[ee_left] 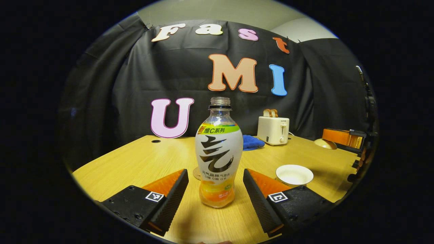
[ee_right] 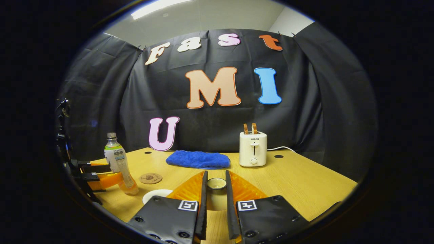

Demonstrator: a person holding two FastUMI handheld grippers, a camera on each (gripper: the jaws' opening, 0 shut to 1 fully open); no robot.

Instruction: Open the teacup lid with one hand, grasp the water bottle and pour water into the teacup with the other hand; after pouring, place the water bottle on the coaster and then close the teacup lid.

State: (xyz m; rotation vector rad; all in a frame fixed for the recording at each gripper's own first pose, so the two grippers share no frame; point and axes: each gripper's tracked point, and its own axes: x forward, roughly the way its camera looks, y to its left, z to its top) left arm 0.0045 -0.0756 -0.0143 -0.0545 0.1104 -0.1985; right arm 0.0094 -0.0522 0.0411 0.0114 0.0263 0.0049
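Left hand-held gripper (ee_left: 215, 183) and right hand-held gripper (ee_right: 216, 193), dark screw-studded bodies, square black-and-white marker tags, ribbed inner finger faces

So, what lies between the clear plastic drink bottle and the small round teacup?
In the right gripper view: a round brown coaster and a shallow white dish.

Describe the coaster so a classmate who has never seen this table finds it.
Start at the wooden table before the black wall. On it stands a clear drink bottle; in the right gripper view the coaster lies just right of its base. It is the only flat, brown disc, unlike the white dish in front and the blue cloth behind.
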